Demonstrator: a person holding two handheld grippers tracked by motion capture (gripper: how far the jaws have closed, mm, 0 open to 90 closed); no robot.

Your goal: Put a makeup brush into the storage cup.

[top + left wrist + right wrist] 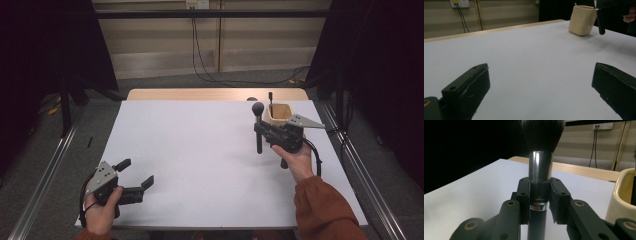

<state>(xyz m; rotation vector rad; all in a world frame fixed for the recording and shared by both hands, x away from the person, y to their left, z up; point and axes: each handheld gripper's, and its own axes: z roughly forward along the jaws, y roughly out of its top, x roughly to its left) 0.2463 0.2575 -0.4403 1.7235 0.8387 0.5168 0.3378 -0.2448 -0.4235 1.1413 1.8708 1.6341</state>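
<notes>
A makeup brush [258,128] with dark bristles, a silver ferrule and a black handle stands upright in my right gripper [260,131], just left of a cream cup [280,114] at the table's far right. In the right gripper view the pads [525,195] press both sides of the brush's ferrule [540,177], and the cup's wall [620,202] shows at the right edge. My left gripper [135,172] rests low near the front left of the white table [200,150], jaws wide apart with nothing between them. The left gripper view shows the cup [582,20] far off.
A thin dark stick [270,98] stands in the cup. The table's wooden back edge [215,94] runs across, with floor and cables [200,60] beyond. Metal rails [45,175] flank the table on both sides.
</notes>
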